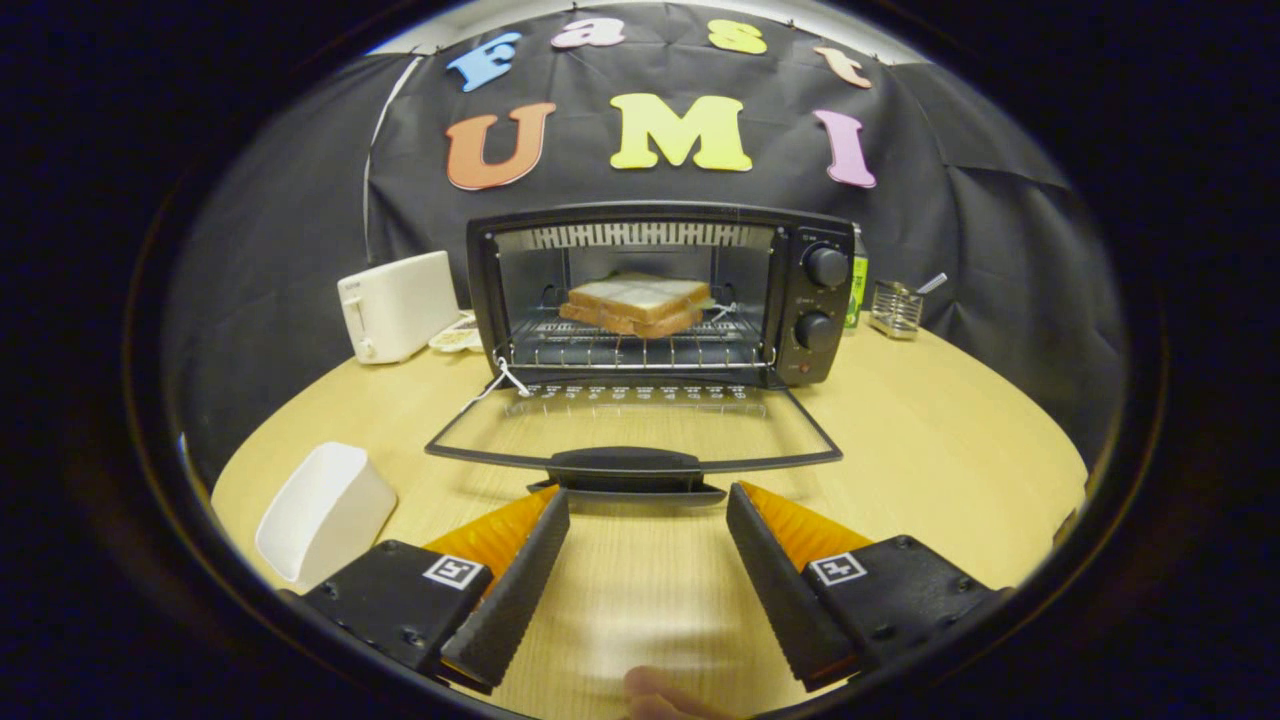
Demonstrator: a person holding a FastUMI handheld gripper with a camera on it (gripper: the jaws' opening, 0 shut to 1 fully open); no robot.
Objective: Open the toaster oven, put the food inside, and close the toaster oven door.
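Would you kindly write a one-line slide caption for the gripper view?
Open gripper just short of the lowered door's handle; sandwich already on the toaster oven rack.

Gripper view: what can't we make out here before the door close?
- Green carton: mostly hidden behind the toaster oven.
- Small plate: tucked between the white toaster and the oven; contents too small.
- Oven dial markings: too small.
- Wire holder: contents unclear.
- Gripper: open, empty; finger bases cut off by the edge.
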